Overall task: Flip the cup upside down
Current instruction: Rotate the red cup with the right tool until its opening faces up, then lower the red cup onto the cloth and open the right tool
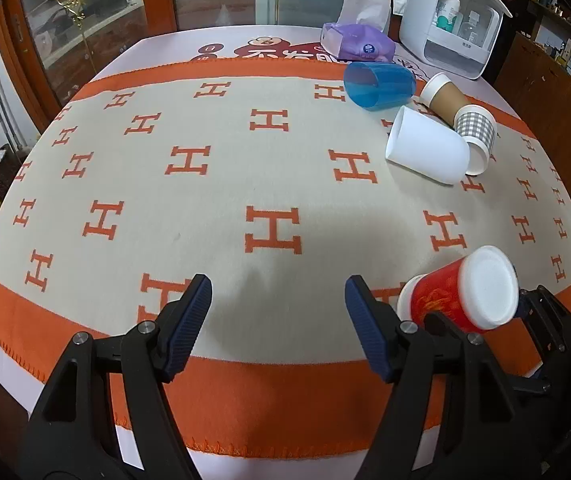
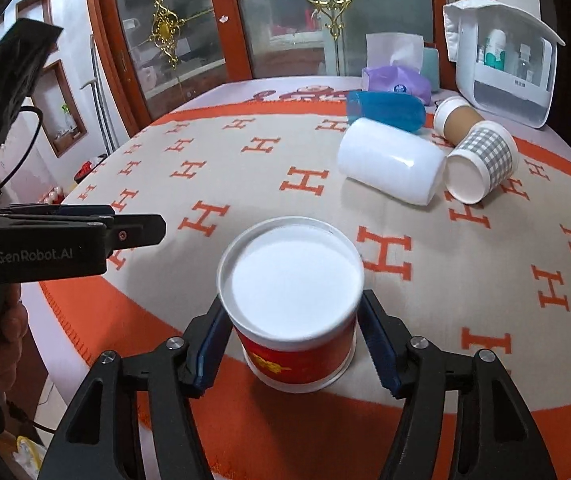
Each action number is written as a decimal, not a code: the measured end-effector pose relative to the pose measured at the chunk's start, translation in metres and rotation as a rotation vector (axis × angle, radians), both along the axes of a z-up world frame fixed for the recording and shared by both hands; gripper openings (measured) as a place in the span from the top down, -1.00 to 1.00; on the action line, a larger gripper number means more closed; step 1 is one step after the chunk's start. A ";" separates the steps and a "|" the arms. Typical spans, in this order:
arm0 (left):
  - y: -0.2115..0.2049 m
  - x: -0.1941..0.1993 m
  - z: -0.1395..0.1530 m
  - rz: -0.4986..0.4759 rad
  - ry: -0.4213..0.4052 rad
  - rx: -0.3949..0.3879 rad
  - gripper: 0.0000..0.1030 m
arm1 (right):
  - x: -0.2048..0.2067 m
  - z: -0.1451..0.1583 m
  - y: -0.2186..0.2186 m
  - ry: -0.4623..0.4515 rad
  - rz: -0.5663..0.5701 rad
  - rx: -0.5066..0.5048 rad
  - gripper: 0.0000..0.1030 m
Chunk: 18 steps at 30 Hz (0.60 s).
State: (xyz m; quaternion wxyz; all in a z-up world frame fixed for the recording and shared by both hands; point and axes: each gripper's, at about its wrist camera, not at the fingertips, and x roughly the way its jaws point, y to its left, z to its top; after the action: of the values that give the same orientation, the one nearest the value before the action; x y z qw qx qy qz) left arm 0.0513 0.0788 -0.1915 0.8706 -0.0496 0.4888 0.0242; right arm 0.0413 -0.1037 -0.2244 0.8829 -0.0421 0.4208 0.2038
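Note:
A red paper cup [image 2: 297,340] with a white base sits upside down, base up, near the front of the orange-and-cream cloth. My right gripper [image 2: 291,328] is closed around its sides. In the left wrist view the same cup [image 1: 461,296] shows tilted at the lower right, with the right gripper's black frame [image 1: 541,320] beside it. My left gripper [image 1: 277,300] is open and empty, over the cloth to the left of the cup. Its body [image 2: 45,240] shows at the left of the right wrist view.
Four other cups lie on their sides at the far right: a blue one [image 1: 379,84], a white one [image 1: 425,148], a brown one [image 1: 443,100] and a grey checked one [image 1: 477,132]. Behind them are a purple tissue pack [image 1: 357,42] and a white storage box [image 1: 449,20].

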 end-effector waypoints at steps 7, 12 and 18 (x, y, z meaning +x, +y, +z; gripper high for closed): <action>-0.005 -0.006 -0.005 -0.001 0.024 -0.042 -0.30 | -0.010 -0.001 -0.005 0.010 -0.018 0.004 -0.49; -0.011 -0.012 -0.004 -0.003 0.023 -0.052 -0.30 | -0.021 0.003 -0.011 0.013 -0.026 0.011 -0.49; -0.017 -0.019 0.005 -0.004 0.019 -0.068 -0.30 | -0.031 0.024 -0.027 0.017 -0.062 0.045 -0.49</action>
State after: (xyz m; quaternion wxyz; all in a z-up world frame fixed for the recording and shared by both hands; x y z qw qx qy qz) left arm 0.0325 0.0623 -0.1864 0.8638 -0.0779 0.4978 0.0063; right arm 0.0105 -0.1312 -0.2004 0.8860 -0.0074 0.4247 0.1859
